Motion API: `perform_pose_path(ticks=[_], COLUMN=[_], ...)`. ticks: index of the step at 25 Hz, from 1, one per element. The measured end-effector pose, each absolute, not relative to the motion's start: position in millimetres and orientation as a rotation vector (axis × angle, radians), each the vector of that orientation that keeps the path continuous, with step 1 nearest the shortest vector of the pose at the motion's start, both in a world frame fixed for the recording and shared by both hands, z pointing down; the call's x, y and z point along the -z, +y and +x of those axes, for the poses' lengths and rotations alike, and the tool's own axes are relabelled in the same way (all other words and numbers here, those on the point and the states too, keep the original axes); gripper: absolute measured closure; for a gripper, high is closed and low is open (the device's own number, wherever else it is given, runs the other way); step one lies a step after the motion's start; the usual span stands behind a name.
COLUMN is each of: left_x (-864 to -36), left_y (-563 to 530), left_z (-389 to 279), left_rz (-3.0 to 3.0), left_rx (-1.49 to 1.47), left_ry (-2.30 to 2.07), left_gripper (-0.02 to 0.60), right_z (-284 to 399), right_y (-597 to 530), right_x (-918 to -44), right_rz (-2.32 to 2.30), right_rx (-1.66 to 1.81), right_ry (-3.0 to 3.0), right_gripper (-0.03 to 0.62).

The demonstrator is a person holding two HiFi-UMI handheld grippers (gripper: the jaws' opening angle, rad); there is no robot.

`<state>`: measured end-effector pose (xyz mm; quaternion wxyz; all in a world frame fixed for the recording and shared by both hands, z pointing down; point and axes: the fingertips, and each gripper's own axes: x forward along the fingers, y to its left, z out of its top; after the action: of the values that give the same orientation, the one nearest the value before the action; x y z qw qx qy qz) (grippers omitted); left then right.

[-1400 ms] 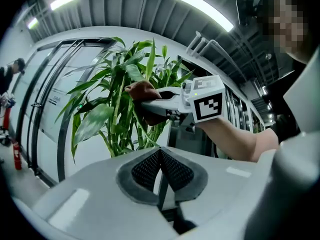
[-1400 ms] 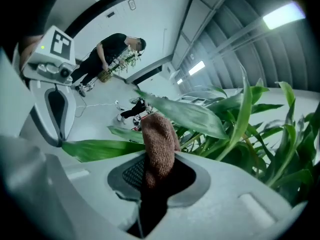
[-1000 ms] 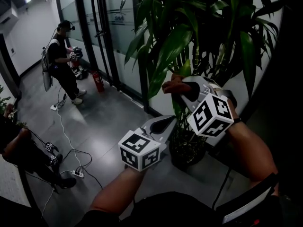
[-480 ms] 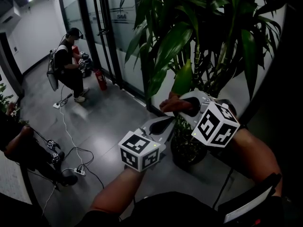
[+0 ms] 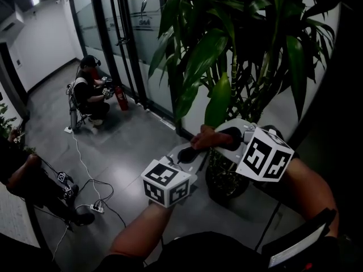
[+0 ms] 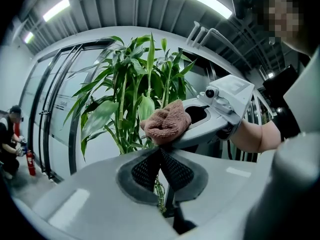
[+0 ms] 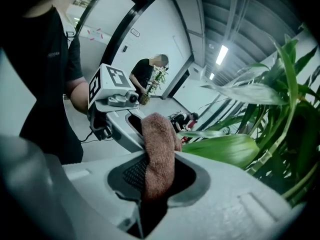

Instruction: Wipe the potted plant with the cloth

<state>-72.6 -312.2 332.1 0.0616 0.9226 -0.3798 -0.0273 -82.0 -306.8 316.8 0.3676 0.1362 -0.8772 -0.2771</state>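
Left gripper [image 6: 160,155]: jaws pressed together, empty.
Right gripper [image 7: 152,176]: jaws clamp brown terry cloth [image 7: 159,139].
Tall green potted plant [image 5: 238,33]: leaves near cloth.

- Two hand-held grippers: one left hand-held gripper [image 5: 186,154] and one right hand-held gripper [image 5: 214,140].
- Two marker cubes: one left cube [image 5: 165,181] and one right cube [image 5: 264,155].
- One brown cloth [image 7: 159,149].
- One potted plant [image 5: 227,50], in one dark pot [image 5: 224,183].
- Two other people: one crouching person [image 5: 88,89] and one person at the left edge [image 5: 22,180].
- One red fire extinguisher [image 5: 121,98].
- One power strip [image 5: 93,208] on the floor.
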Motion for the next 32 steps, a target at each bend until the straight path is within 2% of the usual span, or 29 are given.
perform_pose_path(ticks=[8, 11, 32], left_x=[-328.9, -327.3, -330.2], left_y=[-308.2, -306.8, -305.6], left_z=[-70.9, -68.7, -74.7], left_rz=[2.800, 2.805, 2.789], left_rx=[0.102, 0.111, 0.121], left_ry=[-1.133, -1.125, -1.126], left_gripper=[0.563, 0.563, 0.563], right_z=[-51.3, -46.3, -82.9], right_y=[-366.0, -393.8, -387.8], right_x=[-200.2, -183.0, -277.4], right_rz=[0.996, 1.101, 0.784], right_rx=[1.108, 1.142, 1.012], right_ry=[-2.117, -2.020, -2.017], right_gripper=[0.533, 0.533, 0.533])
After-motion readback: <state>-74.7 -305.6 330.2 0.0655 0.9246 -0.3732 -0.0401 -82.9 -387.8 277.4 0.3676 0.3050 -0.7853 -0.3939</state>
